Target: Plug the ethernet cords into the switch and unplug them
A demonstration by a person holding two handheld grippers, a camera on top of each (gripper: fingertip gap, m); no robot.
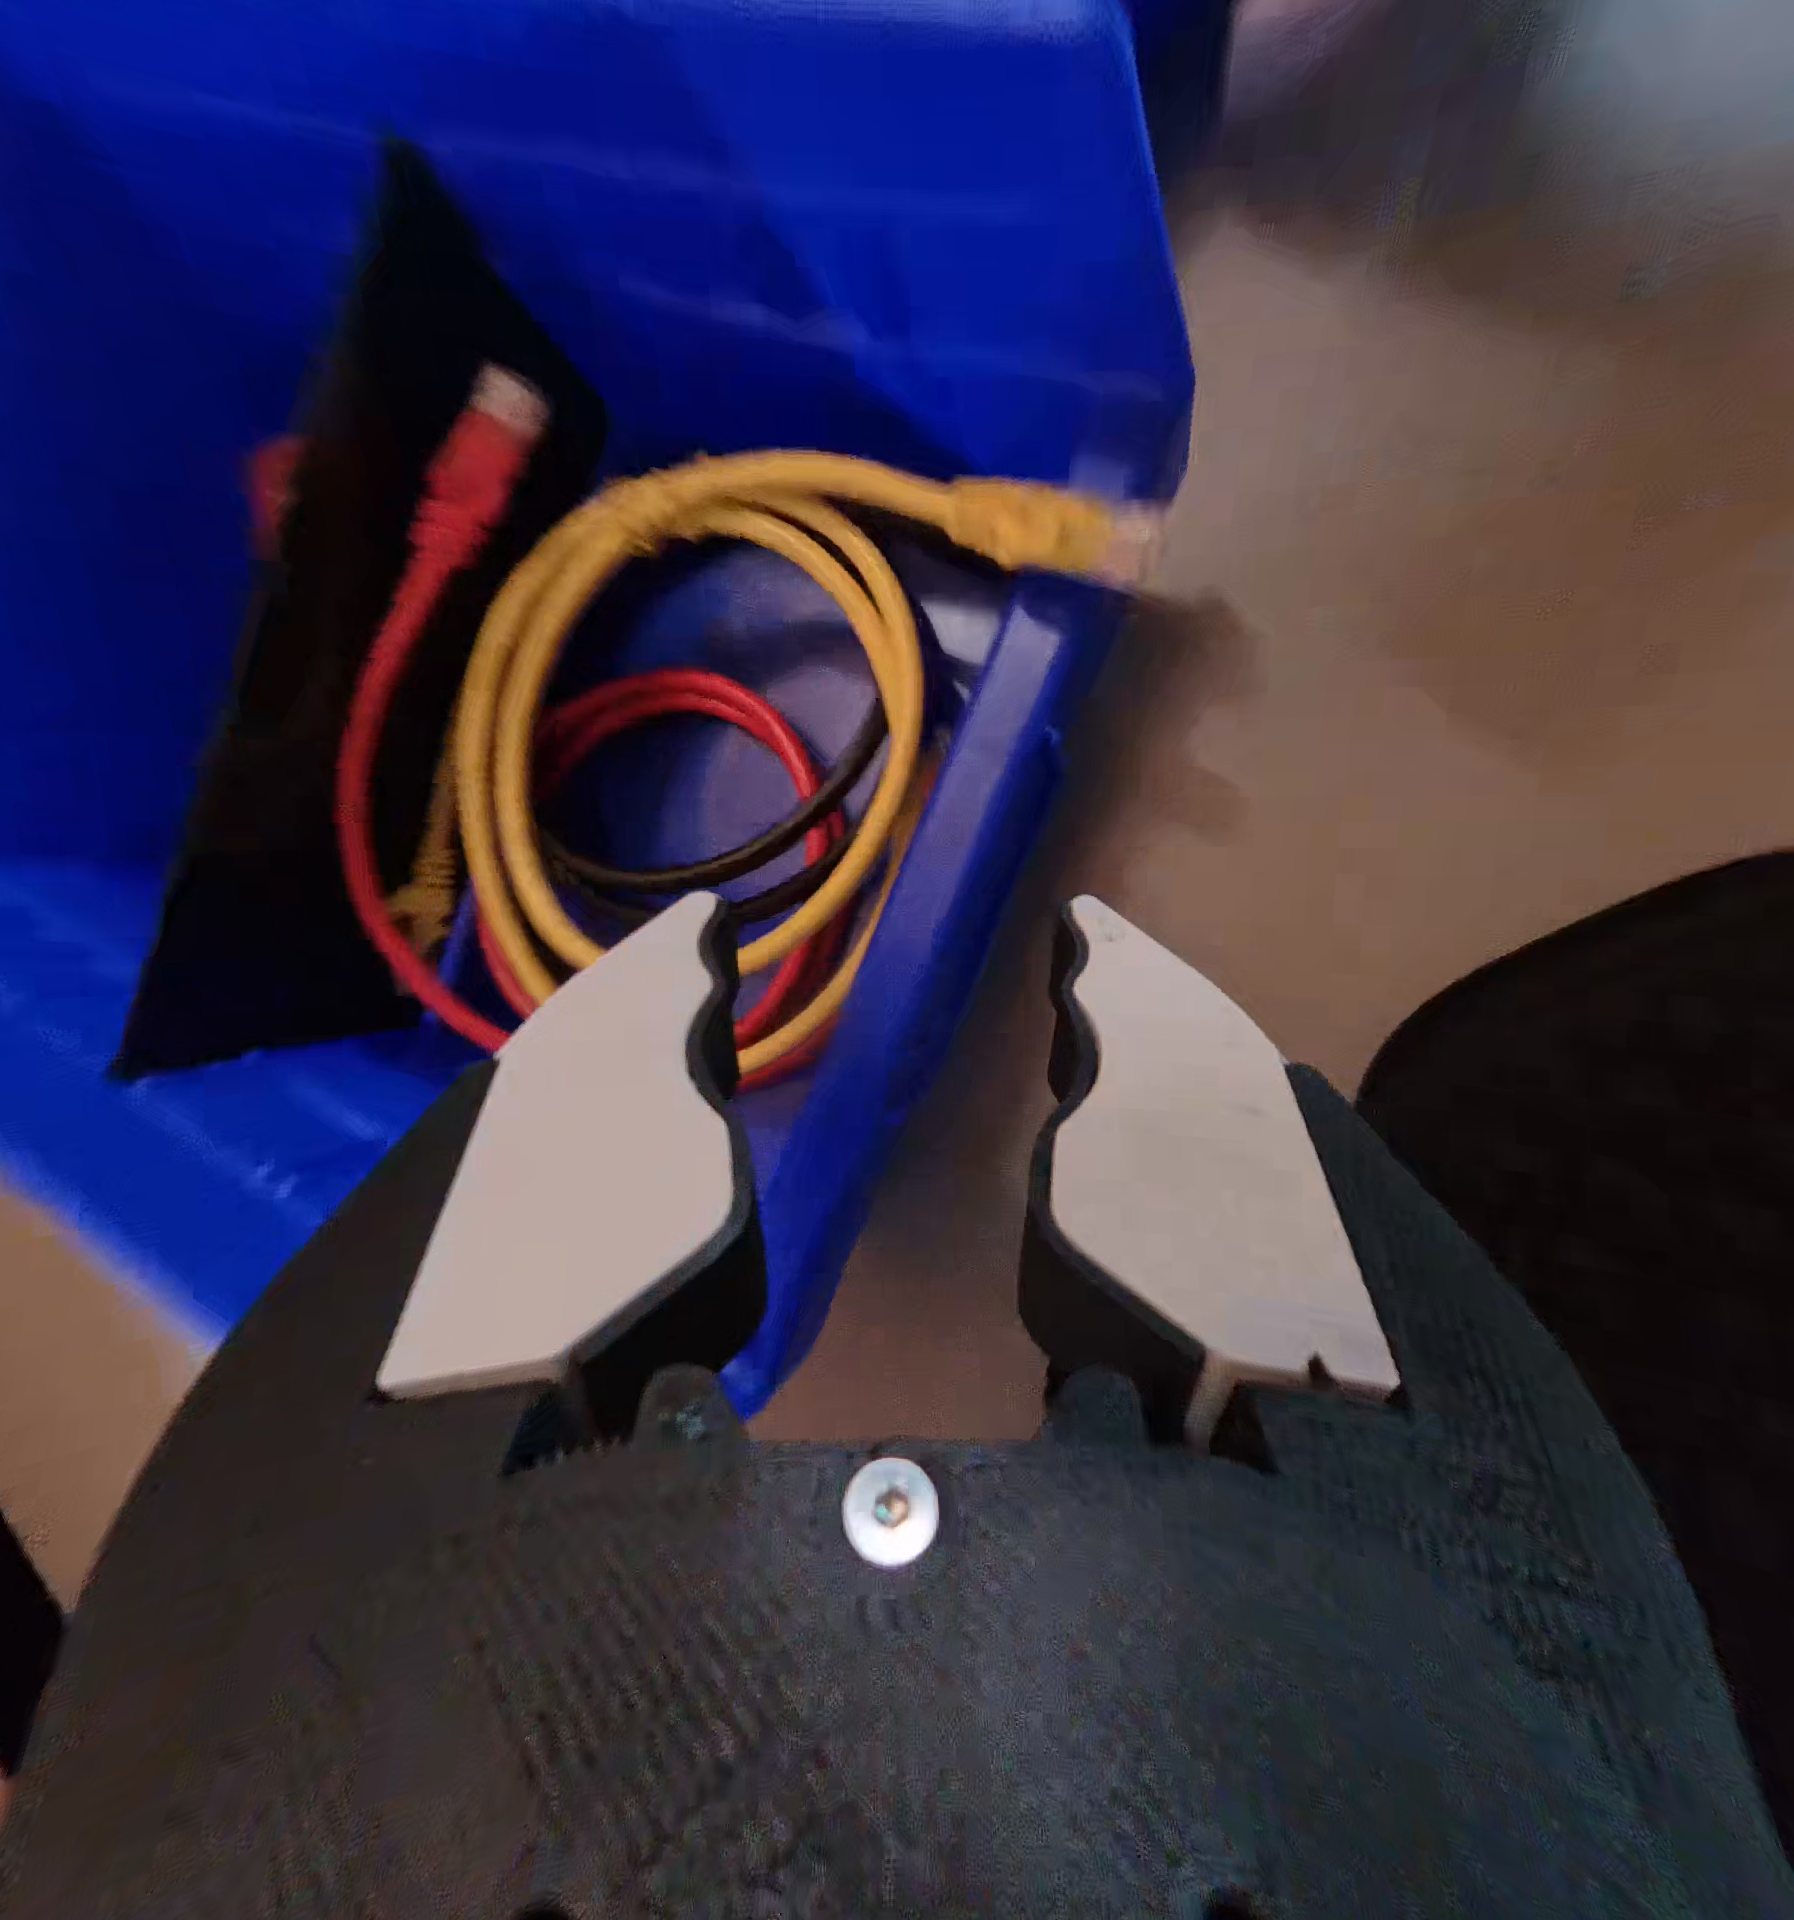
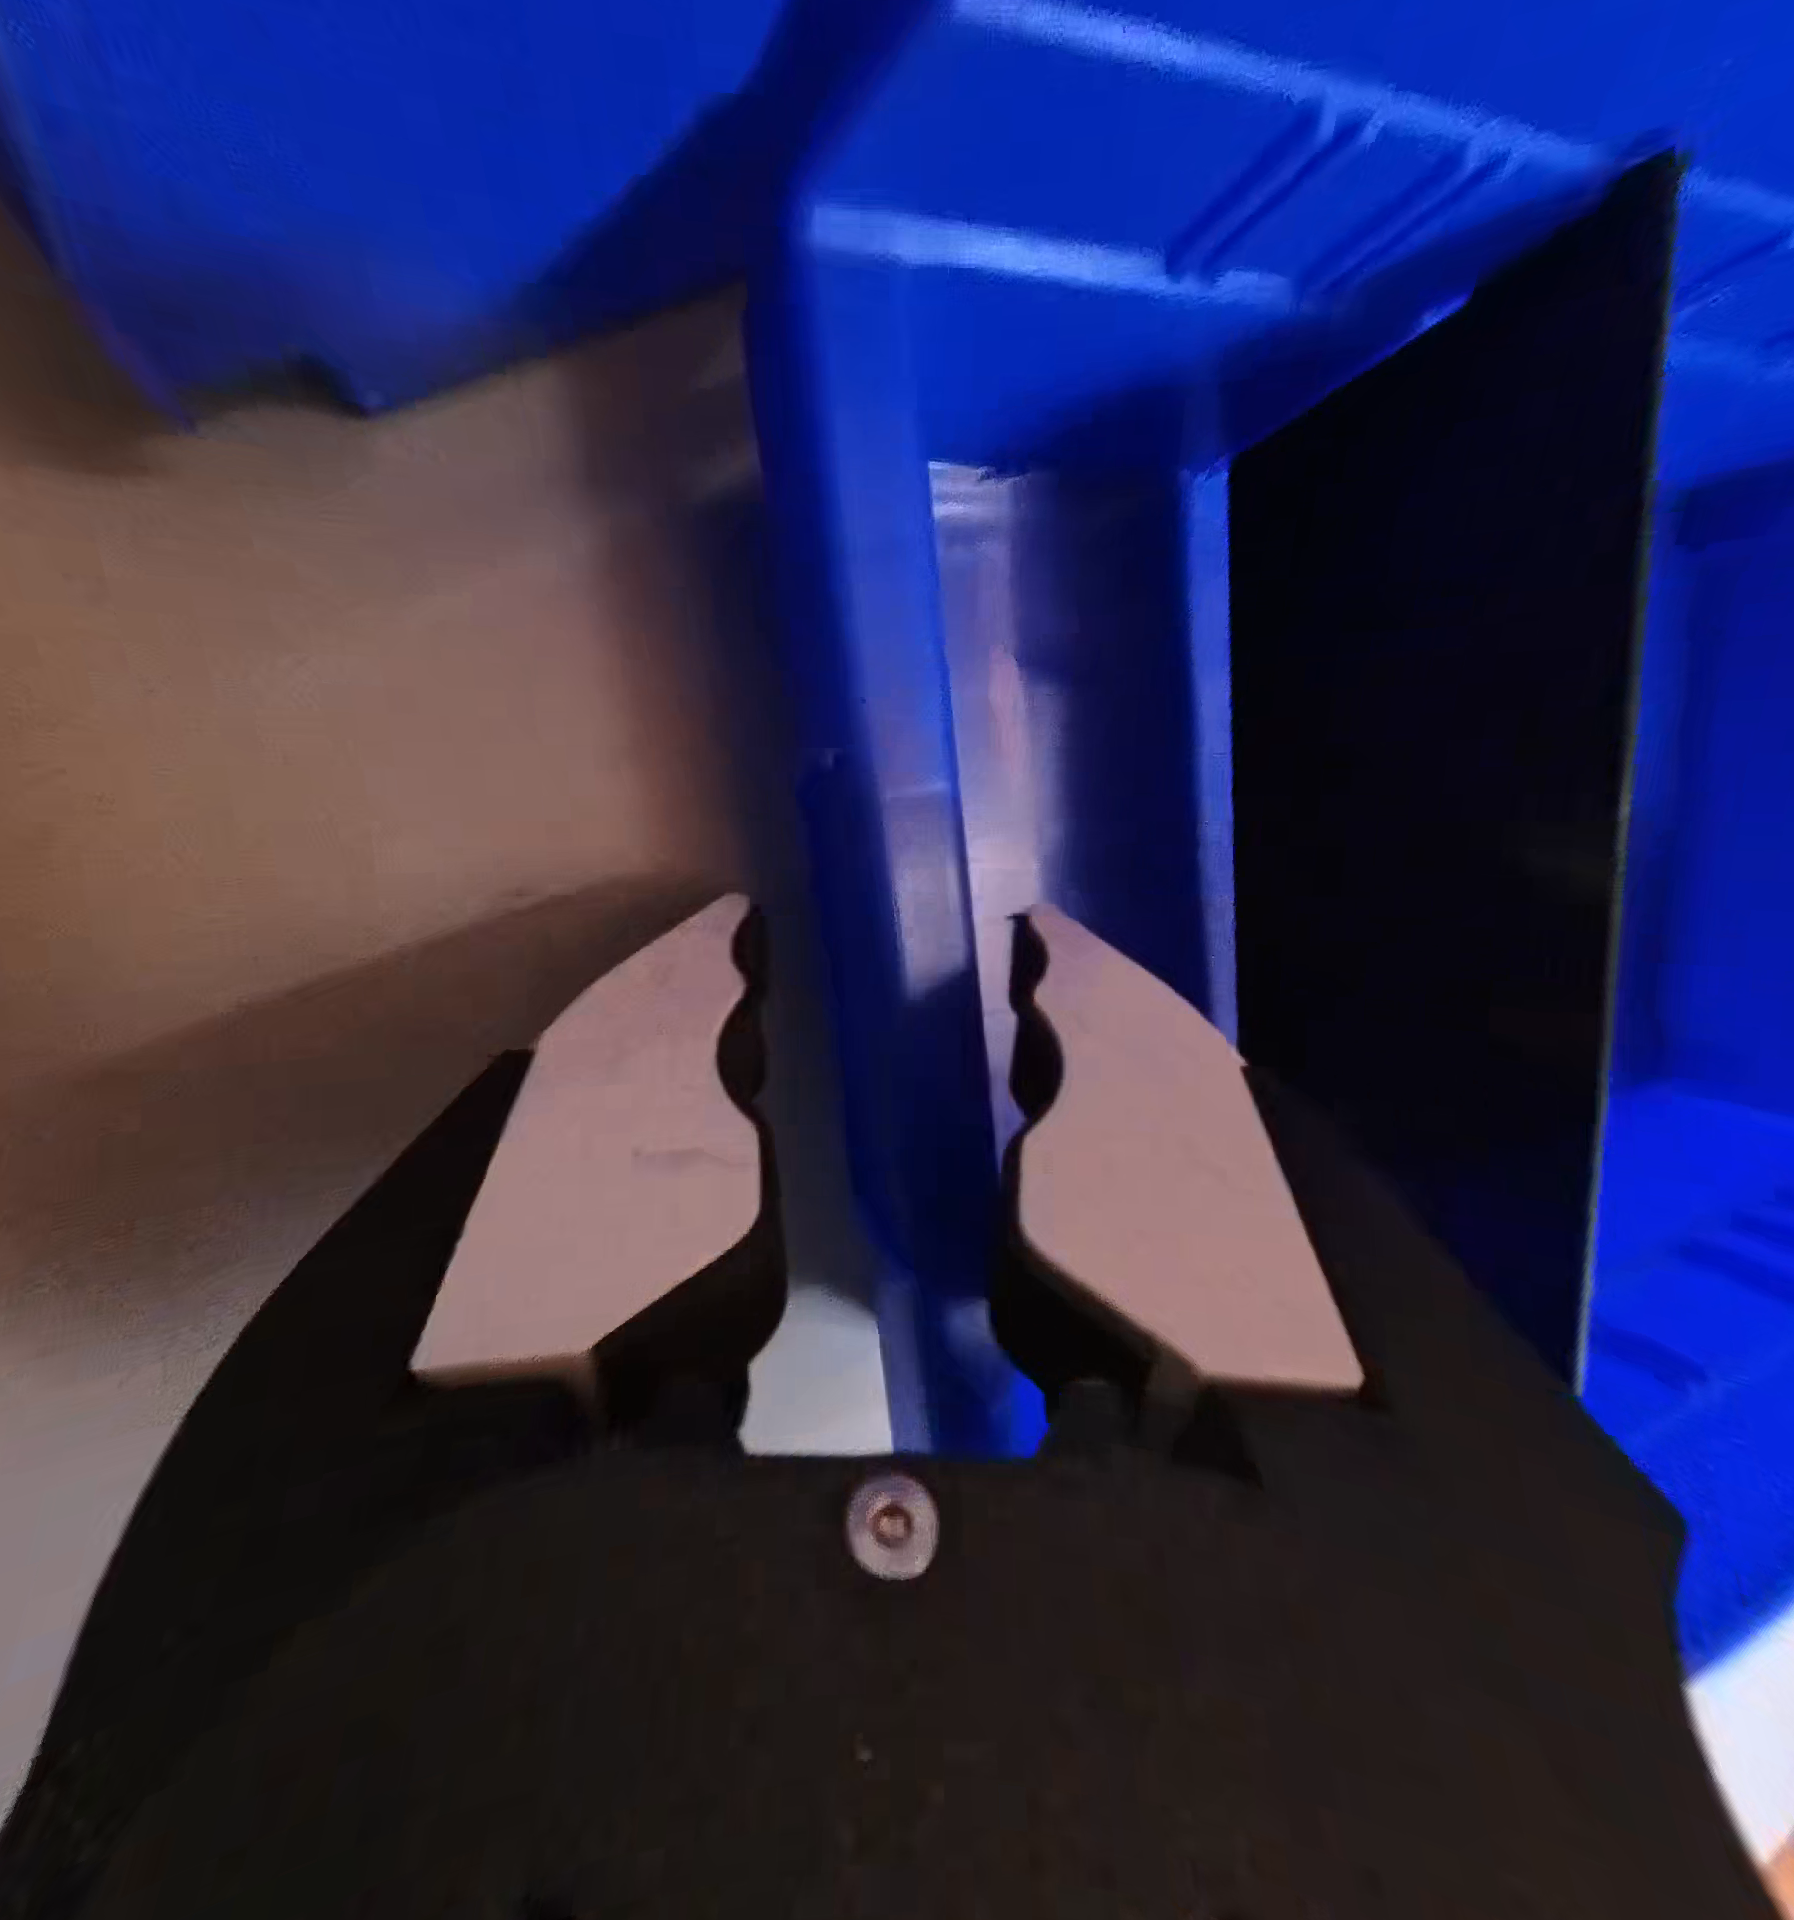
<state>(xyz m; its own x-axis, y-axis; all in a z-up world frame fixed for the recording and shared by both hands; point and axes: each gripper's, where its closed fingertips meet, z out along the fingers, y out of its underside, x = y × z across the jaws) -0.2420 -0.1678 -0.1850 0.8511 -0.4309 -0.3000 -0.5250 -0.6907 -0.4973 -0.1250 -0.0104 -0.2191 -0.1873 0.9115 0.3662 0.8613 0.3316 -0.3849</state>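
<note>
A blue plastic bin (image 1: 664, 260) holds coiled ethernet cords: a yellow cord (image 1: 685, 499), a red cord (image 1: 384, 675) and a black cord (image 1: 747, 842). The yellow plug (image 1: 1059, 525) rests on the bin's rim, and the red plug (image 1: 503, 400) leans on a black divider panel (image 1: 280, 831). My left gripper (image 1: 893, 904) is open, astride the bin's near wall (image 1: 934, 883) and just above the coils. My right gripper (image 2: 882, 916) is open, with a blue bin wall (image 2: 862, 727) between its jaws. No switch is in view. Both views are blurred.
The bin stands on a brown table (image 1: 1444, 520), which also shows in the right wrist view (image 2: 301, 675). The black divider (image 2: 1444, 727) stands upright right of my right gripper. A large dark rounded shape (image 1: 1651, 1247) lies right of my left gripper.
</note>
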